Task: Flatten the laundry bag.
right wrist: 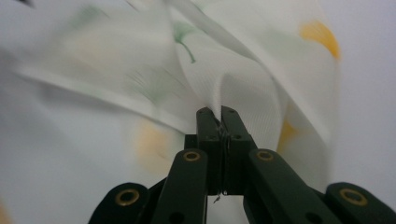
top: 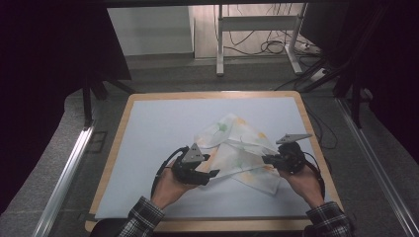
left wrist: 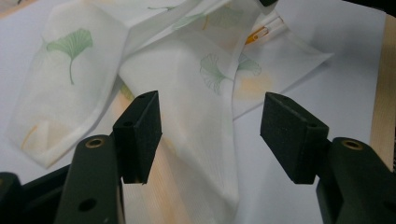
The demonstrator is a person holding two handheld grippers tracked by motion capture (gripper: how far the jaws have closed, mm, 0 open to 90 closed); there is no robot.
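Lying crumpled right of centre in the high view, the cloth (top: 237, 150) is white with green and yellow leaf prints and rests on the pale mat (top: 163, 128) that covers the wooden table (top: 129, 106). The right gripper (top: 268, 159), at the cloth's right edge, has its jaws clamped together on a pinched fold of the fabric, as the right gripper view shows at centre. The left gripper (top: 210, 174), at the cloth's lower left edge, holds its jaws apart; in the left gripper view, cloth lies between and beyond the two pads (left wrist: 140, 135), neither pressing on it.
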